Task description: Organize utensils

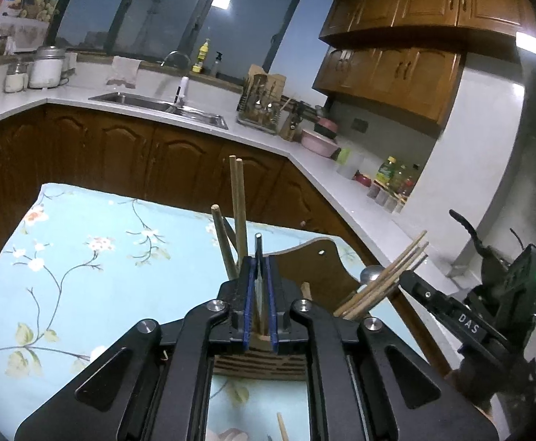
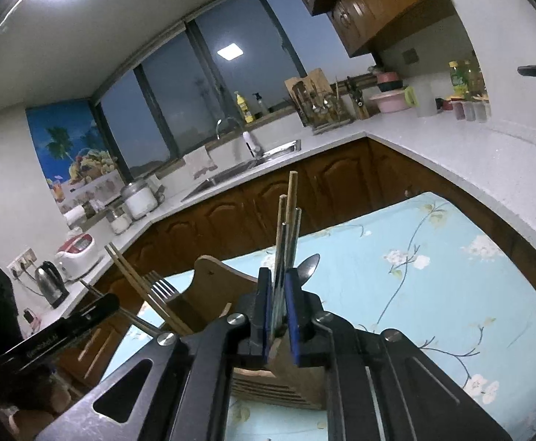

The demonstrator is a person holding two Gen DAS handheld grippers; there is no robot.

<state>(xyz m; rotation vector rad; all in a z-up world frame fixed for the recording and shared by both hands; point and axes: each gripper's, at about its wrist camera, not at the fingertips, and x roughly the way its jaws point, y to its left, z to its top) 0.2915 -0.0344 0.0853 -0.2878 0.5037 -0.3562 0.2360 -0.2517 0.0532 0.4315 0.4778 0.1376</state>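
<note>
Fingers of the left gripper [image 1: 260, 268] stood nearly together with a thin, dark-tipped utensil handle [image 1: 258, 244] upright between the blue pads; whether the pads pressed it or had just let go I could not tell. That handle went down into a wooden utensil holder [image 1: 304, 257] standing on the flowered blue tablecloth [image 1: 84, 257]. Wooden chopsticks [image 1: 237, 205] stood in the holder just left of the fingers, and another bundle of chopsticks [image 1: 385, 279] leaned out to the right beside a spoon [image 1: 370, 273]. The right gripper [image 1: 462, 316] showed at the far right.

From the right wrist, the right gripper [image 2: 279, 286] had its fingers narrowly apart around a bunch of metal chopsticks [image 2: 286, 250] standing in the holder [image 2: 216, 286], possibly loose. A spoon [image 2: 310, 266] rose just right of them, a fork [image 2: 161, 286] and wooden chopsticks [image 2: 135, 279] to the left.
</note>
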